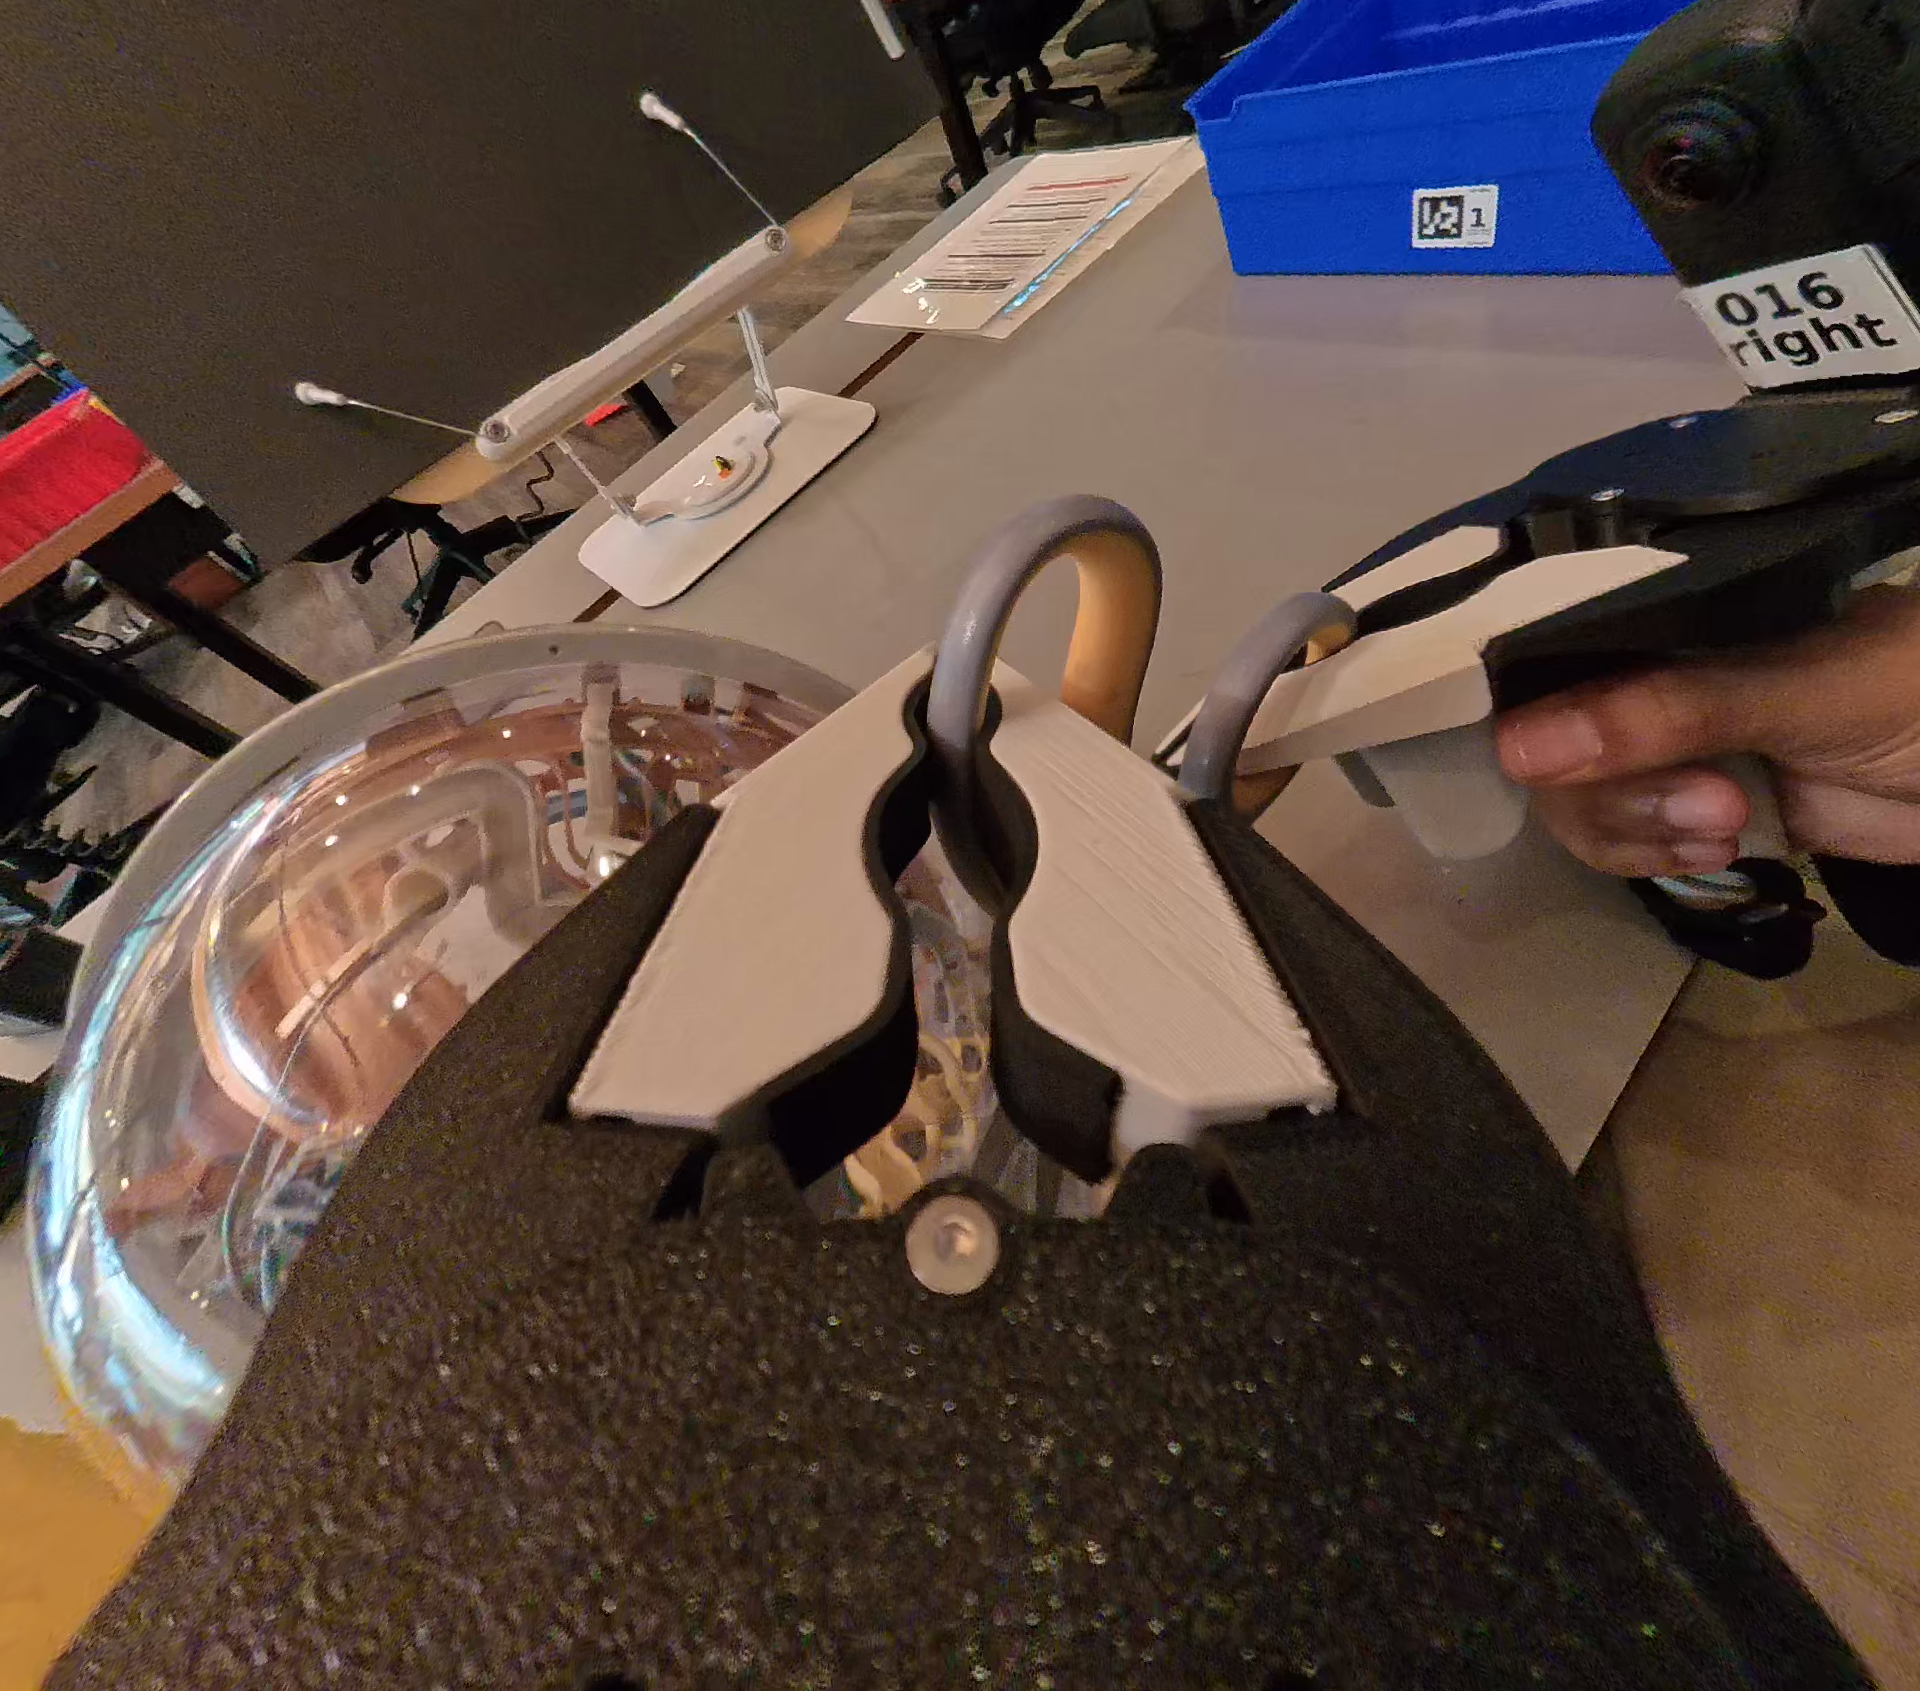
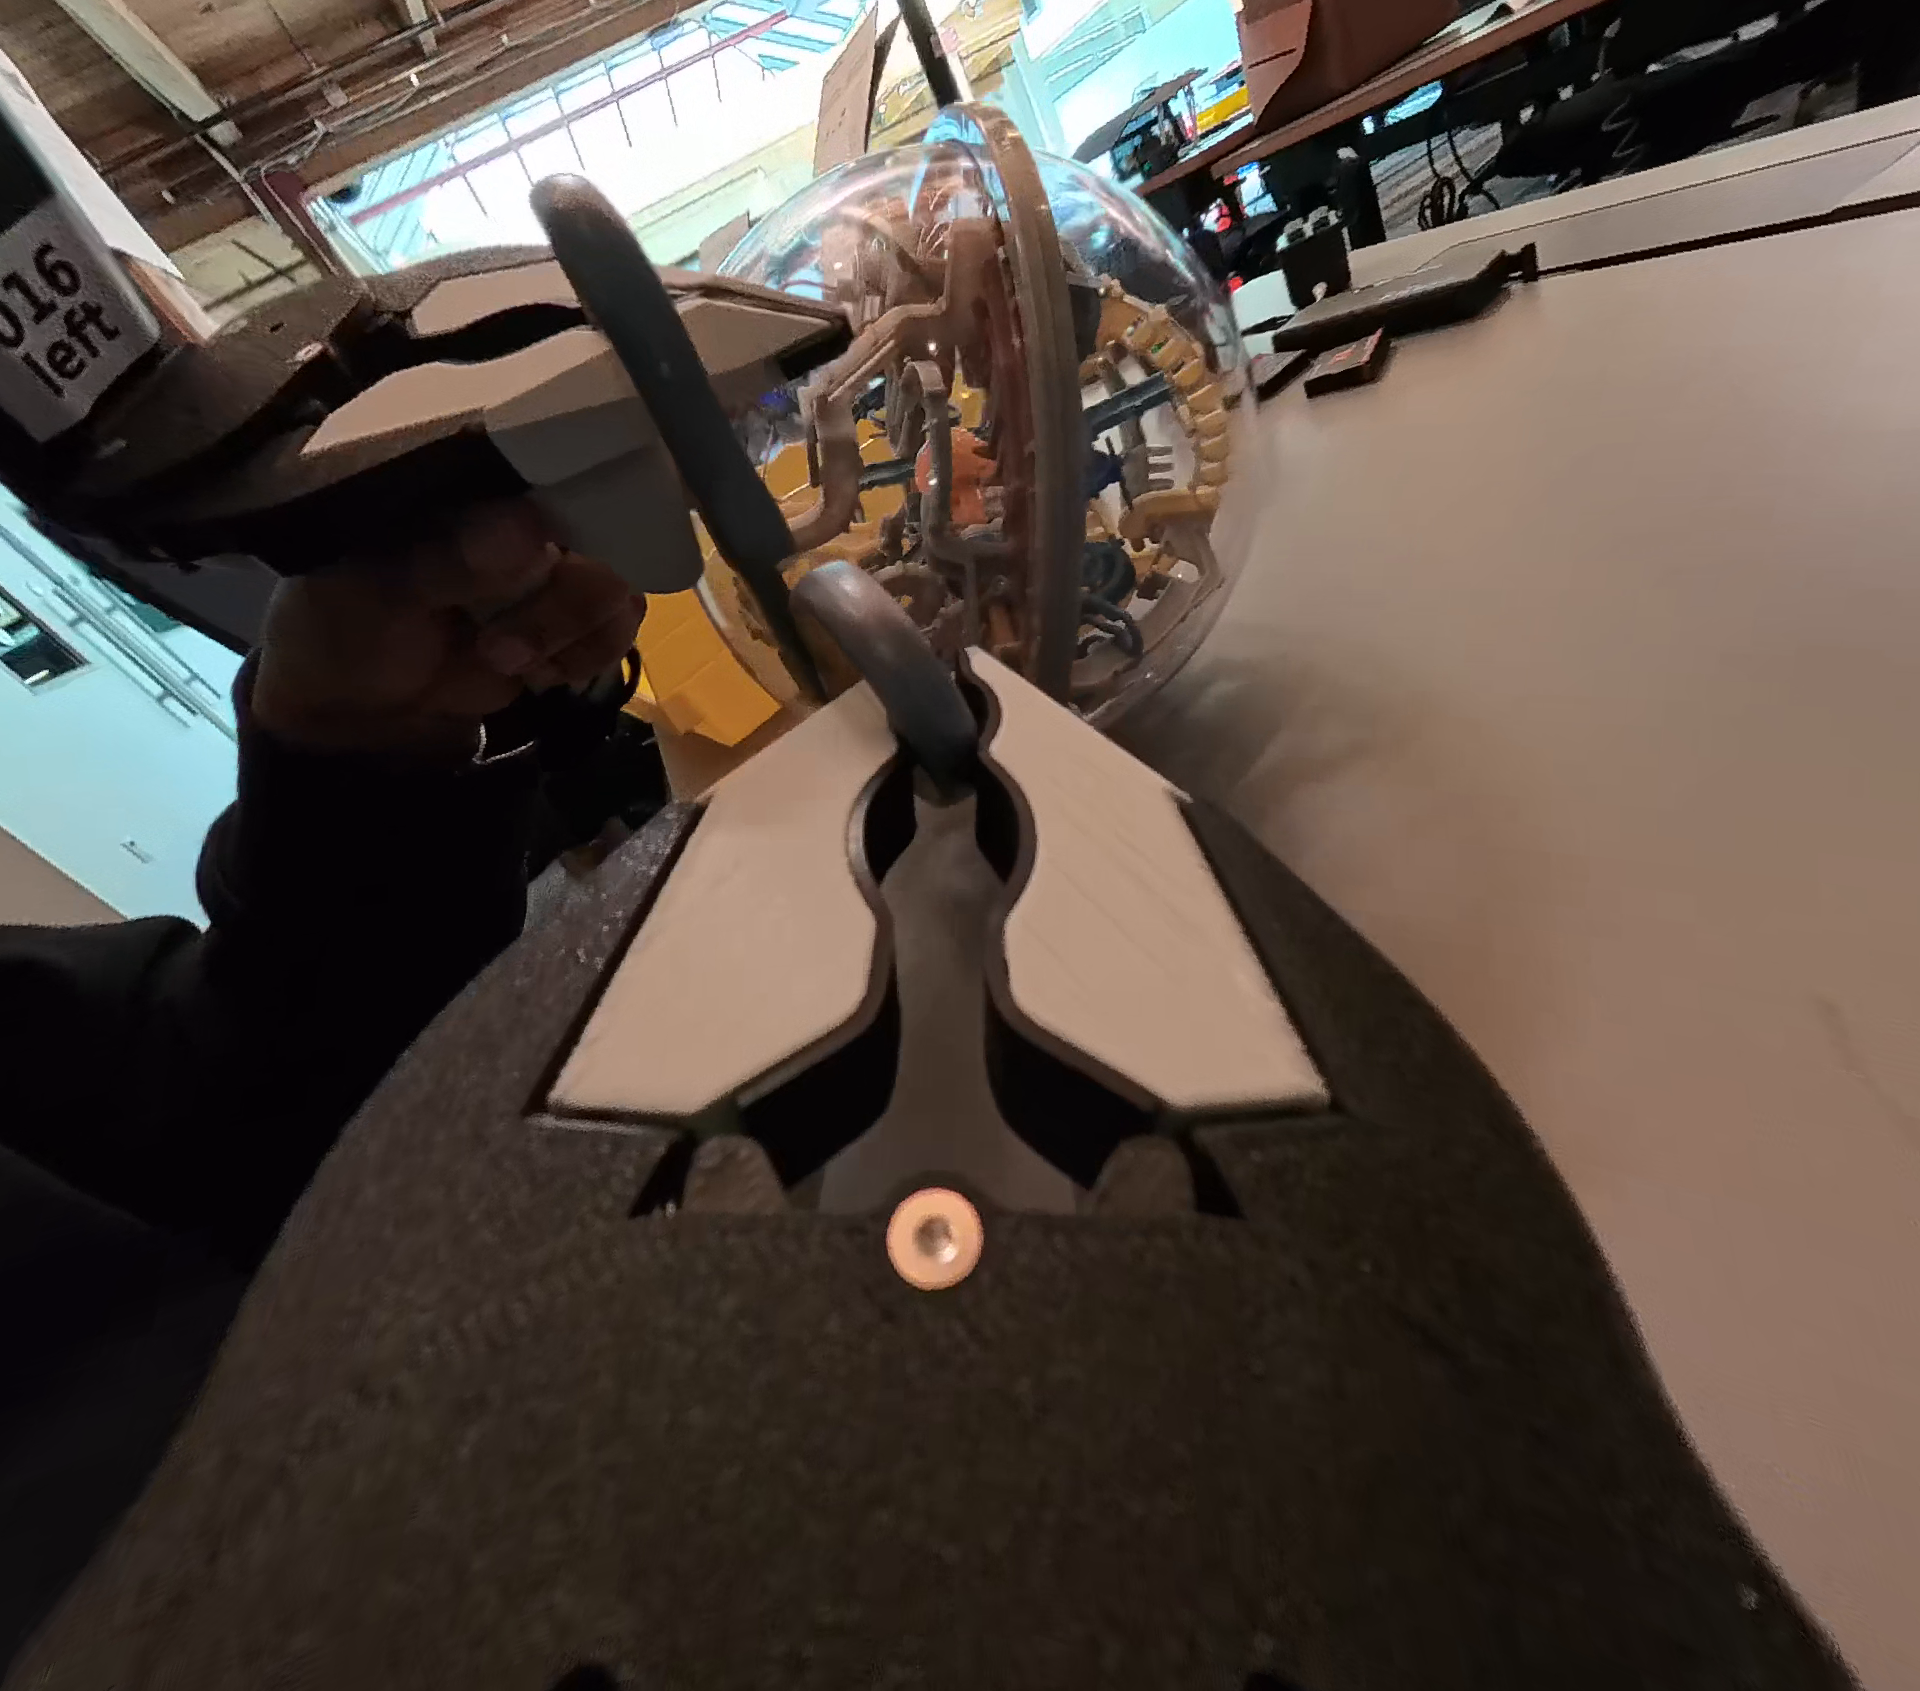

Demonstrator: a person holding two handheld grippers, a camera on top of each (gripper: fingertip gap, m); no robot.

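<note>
1. Clear plastic forms the ball (image 2: 997, 415), a see-through sphere with a dark band round its middle and a maze of tan, yellow, orange and blue tracks inside. It sits on the grey desk (image 1: 1195, 436), with two grey loop handles sticking out of its stand.
2. Left gripper (image 1: 961, 768): jaws nearly shut, pinching the large loop (image 1: 1039, 561) low on its stem, right beside the ball.
3. Right gripper (image 2: 951, 748): jaws nearly shut on the small loop (image 2: 883, 633), just beside the large one; in the left view its white fingers (image 1: 1382, 685) meet that loop from the side.
4. Risks, as I judge them: each hold is narrow, on a smooth round bar, so a loop could twist or slide between the flat pads. If the two hands pull unevenly, the ball could tip or roll on the desk. The grippers stand close together and could knock each other.
5. Around it: a blue bin (image 1: 1455, 31), a sheet of paper (image 1: 1029, 239) and a white stand (image 1: 727, 457) lie farther back on the desk.
</note>
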